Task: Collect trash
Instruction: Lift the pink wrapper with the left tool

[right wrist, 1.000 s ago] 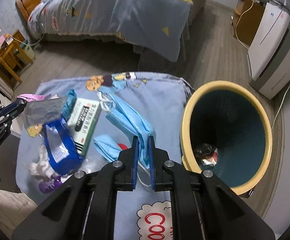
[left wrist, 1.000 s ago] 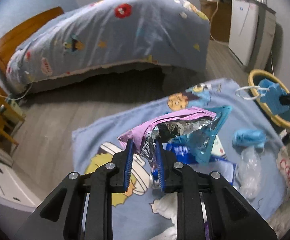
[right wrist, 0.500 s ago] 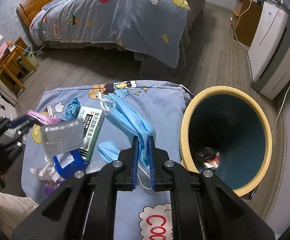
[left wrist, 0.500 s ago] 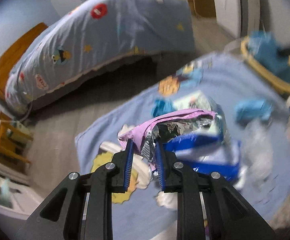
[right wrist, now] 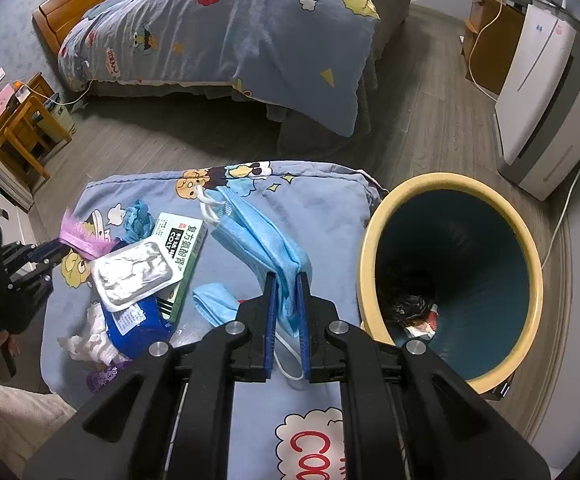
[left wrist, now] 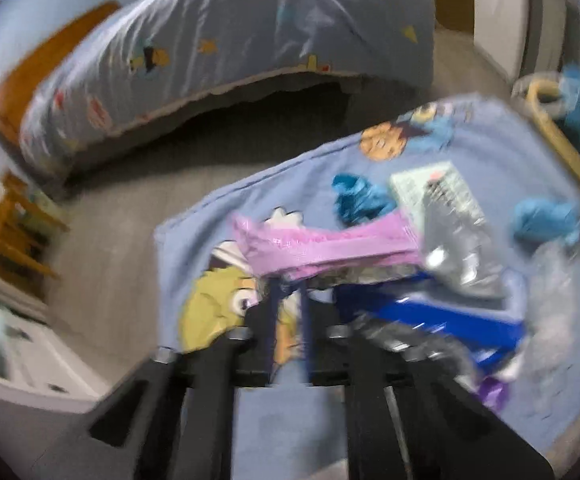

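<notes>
My left gripper [left wrist: 288,286] is shut on a pink and silver foil wrapper [left wrist: 325,246] and holds it over the blue cartoon cloth [left wrist: 501,160]; this view is blurred. In the right wrist view the left gripper [right wrist: 56,254] holds the wrapper [right wrist: 130,268] at the left. My right gripper [right wrist: 287,280] is shut on a light blue face mask [right wrist: 258,236], held above the cloth [right wrist: 317,200], left of the yellow-rimmed bin [right wrist: 455,280]. The bin holds some trash at its bottom.
On the cloth lie a green-white medicine box [right wrist: 180,248], a blue packet [right wrist: 134,324], white tissue [right wrist: 86,338], a second mask [right wrist: 214,302] and a crumpled blue glove [right wrist: 136,220]. A bed [right wrist: 230,36] stands behind, a white appliance [right wrist: 545,96] at the right.
The left gripper has swung leftward and lowered with the wrapper, which now hangs out flatter. The right gripper with the mask has barely moved.
</notes>
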A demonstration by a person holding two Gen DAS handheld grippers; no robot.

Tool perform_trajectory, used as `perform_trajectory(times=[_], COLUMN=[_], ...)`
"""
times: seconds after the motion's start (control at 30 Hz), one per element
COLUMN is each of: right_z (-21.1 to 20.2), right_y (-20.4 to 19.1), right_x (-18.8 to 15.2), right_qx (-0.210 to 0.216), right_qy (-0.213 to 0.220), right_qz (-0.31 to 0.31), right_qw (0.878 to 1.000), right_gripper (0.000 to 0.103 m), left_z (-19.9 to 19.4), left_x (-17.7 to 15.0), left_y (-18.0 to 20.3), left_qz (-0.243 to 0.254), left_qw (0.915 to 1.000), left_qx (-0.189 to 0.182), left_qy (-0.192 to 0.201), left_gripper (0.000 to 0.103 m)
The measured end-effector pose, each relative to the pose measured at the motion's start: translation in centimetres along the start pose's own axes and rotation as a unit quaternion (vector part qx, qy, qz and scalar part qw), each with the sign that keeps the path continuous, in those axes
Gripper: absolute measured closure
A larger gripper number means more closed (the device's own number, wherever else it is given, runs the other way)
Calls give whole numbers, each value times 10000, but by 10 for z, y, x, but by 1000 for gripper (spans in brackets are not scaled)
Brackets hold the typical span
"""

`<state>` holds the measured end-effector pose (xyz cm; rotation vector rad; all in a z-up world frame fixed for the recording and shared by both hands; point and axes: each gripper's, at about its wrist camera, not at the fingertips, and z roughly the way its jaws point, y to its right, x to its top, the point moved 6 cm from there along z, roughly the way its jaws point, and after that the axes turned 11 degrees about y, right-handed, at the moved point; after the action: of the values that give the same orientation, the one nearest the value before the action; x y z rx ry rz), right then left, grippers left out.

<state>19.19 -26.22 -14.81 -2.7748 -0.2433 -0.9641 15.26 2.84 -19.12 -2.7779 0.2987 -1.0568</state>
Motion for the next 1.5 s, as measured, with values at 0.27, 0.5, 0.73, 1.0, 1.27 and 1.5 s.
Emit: perform_trajectory(times=[0.27, 0.5, 0.73, 1.0, 1.27, 1.5], right_z=[0, -3, 5, 16, 8, -7], right_y=[1, 1, -2, 3, 5, 13], right_x=[0, 2, 4, 3, 9, 18], right_qx=[17, 44, 84, 86, 190, 189], right_qy=[-6, 20, -37, -151, -22, 192], right_qz=[16, 140, 58, 35, 123, 227], right_qw=[10000, 9999, 9999, 9998, 9997, 9994], right_gripper=[94, 94, 94, 94, 94, 94], left_z=[-21, 2, 31, 60, 43, 4], left_x=[17, 13, 25, 19, 20, 43], left_y=[11, 6, 14, 25, 12, 19], left_qz=[-206, -448, -772, -806, -911, -511], left_qw=[9989, 9983, 9959, 9952, 9946, 9969], left_qx=[-274, -357, -463, -473, -486, -415], left_qy=[323, 97, 56, -272, -49, 442], left_gripper=[101, 70, 38, 90, 92, 93])
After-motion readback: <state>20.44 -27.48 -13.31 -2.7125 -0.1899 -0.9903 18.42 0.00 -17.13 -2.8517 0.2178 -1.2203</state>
